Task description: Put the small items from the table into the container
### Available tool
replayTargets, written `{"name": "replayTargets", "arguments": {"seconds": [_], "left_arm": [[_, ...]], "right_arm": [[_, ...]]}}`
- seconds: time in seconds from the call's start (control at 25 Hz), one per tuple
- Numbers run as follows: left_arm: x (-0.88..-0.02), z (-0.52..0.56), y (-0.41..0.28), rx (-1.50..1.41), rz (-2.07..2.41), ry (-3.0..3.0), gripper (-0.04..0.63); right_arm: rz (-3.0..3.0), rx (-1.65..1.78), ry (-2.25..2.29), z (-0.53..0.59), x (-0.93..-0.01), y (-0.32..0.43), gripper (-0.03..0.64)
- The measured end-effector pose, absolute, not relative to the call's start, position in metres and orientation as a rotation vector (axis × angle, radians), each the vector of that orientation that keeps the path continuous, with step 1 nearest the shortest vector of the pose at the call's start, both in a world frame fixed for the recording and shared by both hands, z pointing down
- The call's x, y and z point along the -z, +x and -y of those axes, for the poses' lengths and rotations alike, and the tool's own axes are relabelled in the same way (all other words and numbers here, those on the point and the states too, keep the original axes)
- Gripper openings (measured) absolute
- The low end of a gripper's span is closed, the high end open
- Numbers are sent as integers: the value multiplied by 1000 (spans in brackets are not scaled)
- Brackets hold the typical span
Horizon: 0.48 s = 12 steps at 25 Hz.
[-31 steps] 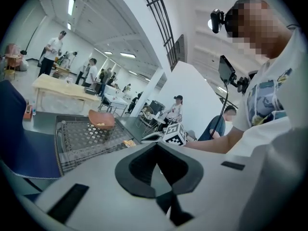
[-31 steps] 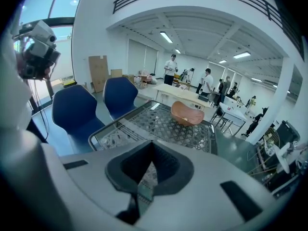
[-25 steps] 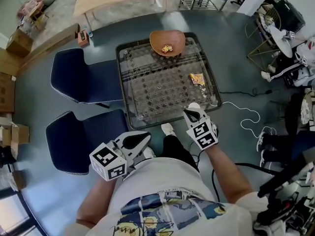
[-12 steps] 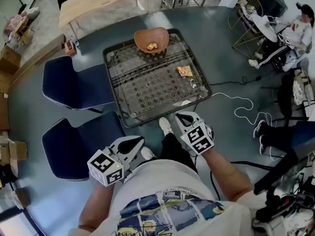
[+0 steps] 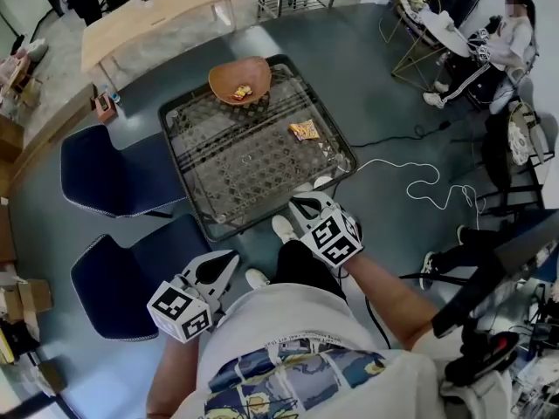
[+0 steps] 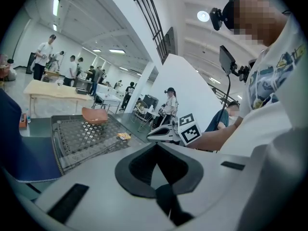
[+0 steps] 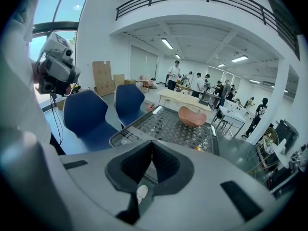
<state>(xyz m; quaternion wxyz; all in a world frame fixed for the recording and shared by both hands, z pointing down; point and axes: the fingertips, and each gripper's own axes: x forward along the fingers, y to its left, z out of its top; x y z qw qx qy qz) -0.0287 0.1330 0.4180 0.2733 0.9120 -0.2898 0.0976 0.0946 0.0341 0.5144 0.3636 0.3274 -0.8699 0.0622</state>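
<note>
From the head view we look down on a square, glass-topped lattice table standing on a grey-blue floor. A brown bowl sits at the table's far edge with a couple of small snacks inside it, and one snack packet lies apart near the right edge. Two blue chairs stand along the table's left side, a long wooden table is beyond, and a white cable trails over the floor to the right. The right gripper hangs just off the table's near edge, and the left gripper is held low beside the nearer chair, well away from the packet. In the left gripper view the left gripper has its pads closed together with nothing between them. Past it we see the table, the bowl, the packet, the other gripper, and people standing in a bright white hall. In the right gripper view the right gripper is likewise closed and grips nothing. A pale oval shows through the slot below the pads, and we cannot tell what it is. Ahead lie the table, the bowl, the chairs and stacked cardboard boxes.
</note>
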Motion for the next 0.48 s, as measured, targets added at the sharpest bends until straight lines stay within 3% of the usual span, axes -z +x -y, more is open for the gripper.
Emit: {"name": "replayTargets", "arguments": {"seconds": [0.32, 0.48], "left_arm": [[-402, -79, 10, -249, 828, 2414, 8], [-398, -45, 16, -272, 873, 2387, 9]], "right_arm": [[2227, -233, 841, 28, -542, 145, 11], [2208, -267, 835, 78, -567, 161, 140]]}}
